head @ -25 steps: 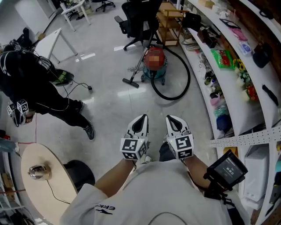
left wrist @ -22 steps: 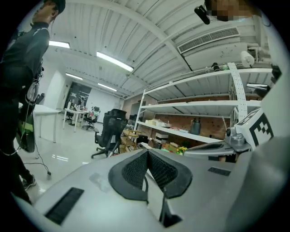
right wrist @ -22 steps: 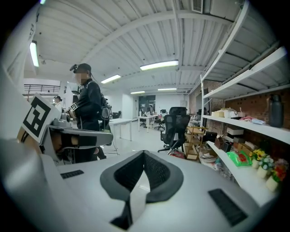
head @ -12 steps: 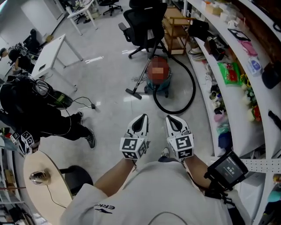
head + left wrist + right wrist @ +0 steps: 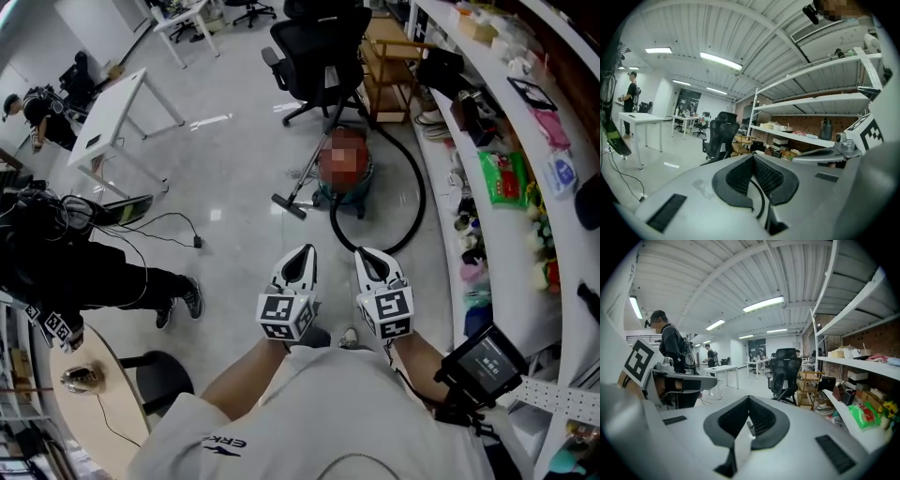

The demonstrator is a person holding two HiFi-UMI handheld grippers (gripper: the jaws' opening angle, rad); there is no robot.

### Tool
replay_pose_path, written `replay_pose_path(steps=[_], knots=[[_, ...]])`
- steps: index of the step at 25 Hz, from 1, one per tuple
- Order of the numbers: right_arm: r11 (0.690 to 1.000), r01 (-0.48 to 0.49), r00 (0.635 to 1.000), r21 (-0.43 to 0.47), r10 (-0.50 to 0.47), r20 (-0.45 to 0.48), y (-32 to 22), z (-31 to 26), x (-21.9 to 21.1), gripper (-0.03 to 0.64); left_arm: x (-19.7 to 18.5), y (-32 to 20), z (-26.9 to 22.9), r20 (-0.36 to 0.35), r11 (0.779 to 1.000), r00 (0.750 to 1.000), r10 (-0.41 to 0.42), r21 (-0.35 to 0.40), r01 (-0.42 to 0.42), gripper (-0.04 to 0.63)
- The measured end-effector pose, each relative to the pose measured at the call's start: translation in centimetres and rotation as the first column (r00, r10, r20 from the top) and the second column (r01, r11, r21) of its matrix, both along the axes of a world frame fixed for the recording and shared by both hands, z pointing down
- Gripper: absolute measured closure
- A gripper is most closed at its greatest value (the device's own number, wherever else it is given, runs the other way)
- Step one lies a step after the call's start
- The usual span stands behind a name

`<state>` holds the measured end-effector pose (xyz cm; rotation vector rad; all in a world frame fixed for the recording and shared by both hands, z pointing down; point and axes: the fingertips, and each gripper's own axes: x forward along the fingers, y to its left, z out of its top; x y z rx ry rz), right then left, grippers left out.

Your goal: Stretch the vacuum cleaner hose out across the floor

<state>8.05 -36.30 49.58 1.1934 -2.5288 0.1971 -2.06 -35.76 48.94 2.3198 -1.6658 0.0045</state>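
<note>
**Black hose looped by the canister, both claws shut and empty**

Black and thin, the vacuum cleaner hose lies on the pale floor in one wide loop. It swings out to the right of the vacuum cleaner canister and curls back in on the canister's near side. The wand slants down on the canister's left to the floor nozzle, and an office chair stands just beyond the canister.

My left gripper and right gripper hover side by side, well short of the canister. Each has its jaws pressed together on nothing; each gripper's own view shows the pads meeting with only the room beyond.

I judge the hose light, soft along its length and springy, so it will want to curl back. A pull may also drag or tip the canister, which looks far heavier. The round skin could slip through a pinch. I would grip where the hose meets the wand, near a stiff cuff if there is one, and steady the loop closer to the canister.
</note>
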Motion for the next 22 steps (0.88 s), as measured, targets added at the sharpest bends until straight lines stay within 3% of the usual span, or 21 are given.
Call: replay_pose_path(steps=[8, 14, 22], knots=[[1.000, -0.014, 1.000, -0.009, 0.014, -0.022, -7.6, 0.8, -3.0, 0.615, -3.2, -7.6, 1.1, -0.003, 1.000, 1.000, 0.028, -0.012, -0.028, 0.594], [0.999, -0.050, 0.998, 0.014, 0.050, -0.040, -15.7, 0.0, -7.2, 0.615, -7.6, -15.7, 0.3, -0.027, 0.999, 0.999, 0.047, 0.017, -0.046, 0.594], [0.996, -0.093, 0.994, 0.012, 0.094, -0.061, -23.4, 0.7, -12.7, 0.615, -13.3, -22.7, 1.2, -0.028, 0.997, 0.996, 0.079, 0.011, -0.078, 0.594]])
